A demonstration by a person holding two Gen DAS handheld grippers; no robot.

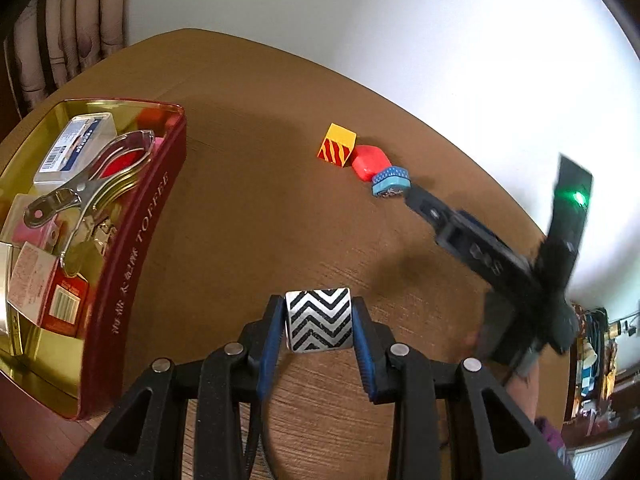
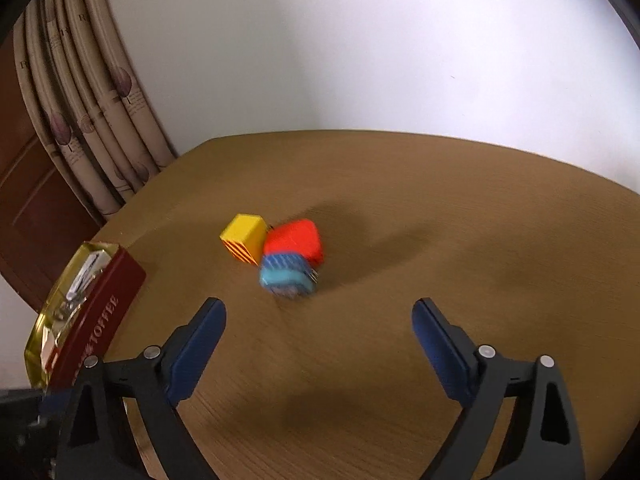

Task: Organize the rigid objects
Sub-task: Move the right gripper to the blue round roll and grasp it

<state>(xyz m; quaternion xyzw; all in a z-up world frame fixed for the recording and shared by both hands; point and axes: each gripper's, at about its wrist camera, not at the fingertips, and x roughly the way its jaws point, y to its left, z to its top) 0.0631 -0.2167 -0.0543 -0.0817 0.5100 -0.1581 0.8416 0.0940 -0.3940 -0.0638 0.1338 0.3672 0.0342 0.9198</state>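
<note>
My left gripper [image 1: 319,322] is shut on a black-and-white zigzag block [image 1: 319,318], held above the brown table [image 1: 248,208]. A red toffee tin [image 1: 132,240] stands to its left, holding a metal clip [image 1: 88,188], a white box [image 1: 76,148] and other small items. A yellow striped block [image 1: 337,145], a red block [image 1: 370,162] and a blue patterned block [image 1: 391,181] lie in a row at mid-table. My right gripper [image 2: 319,320] is open, just short of the blue block [image 2: 286,276]; it also shows in the left wrist view [image 1: 416,196].
The red block [image 2: 294,240] and yellow block [image 2: 244,238] touch behind the blue one. The tin [image 2: 96,312] sits at the table's left edge. Curtains [image 2: 88,120] and a white wall stand behind the table [image 2: 440,240].
</note>
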